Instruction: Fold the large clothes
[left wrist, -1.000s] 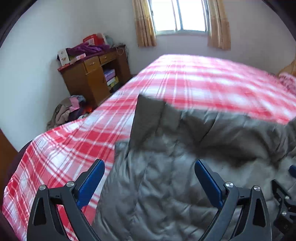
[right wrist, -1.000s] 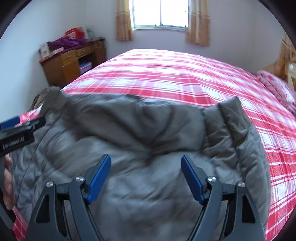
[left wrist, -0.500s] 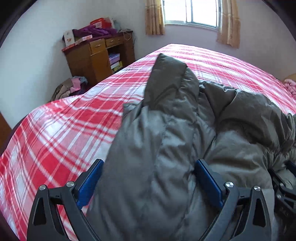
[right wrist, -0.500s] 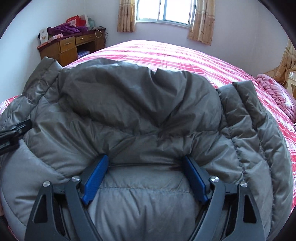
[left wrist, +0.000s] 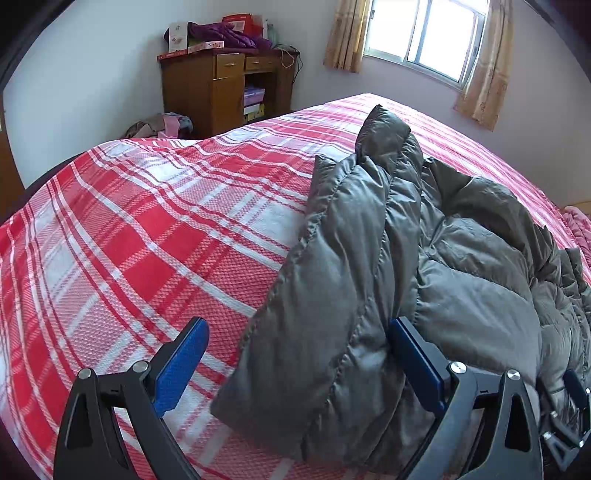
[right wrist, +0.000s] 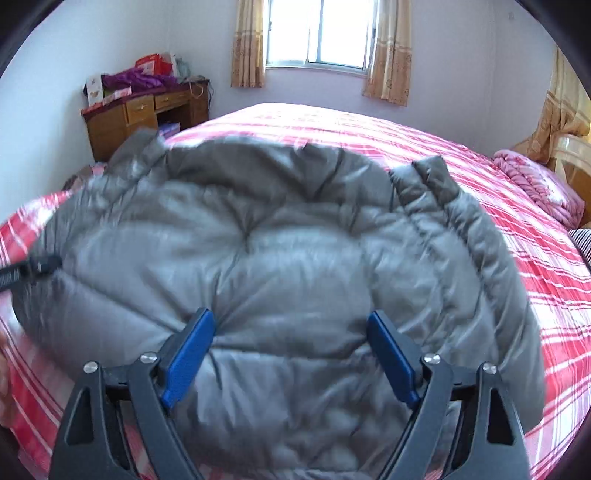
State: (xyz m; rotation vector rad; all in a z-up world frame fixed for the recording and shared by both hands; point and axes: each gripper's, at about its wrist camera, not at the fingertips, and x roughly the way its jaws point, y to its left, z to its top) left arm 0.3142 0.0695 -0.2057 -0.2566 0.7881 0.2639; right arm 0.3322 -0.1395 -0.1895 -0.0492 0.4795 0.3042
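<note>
Grey puffer jacket (right wrist: 280, 258) on red plaid bedspread (left wrist: 147, 240), between wide-spread jaws of both hand-held grippers, unclamped.

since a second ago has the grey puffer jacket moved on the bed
Yes. In the right wrist view the grey puffer jacket now reaches further up the red plaid bed toward the window, with the right gripper open over it.

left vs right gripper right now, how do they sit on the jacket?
The left gripper straddles the grey jacket's left edge, one pad over the plaid bedspread; the right gripper sits over the jacket's middle, fabric under both pads. The right gripper's jaws have just been opening. Both are open, gripping nothing.
</note>
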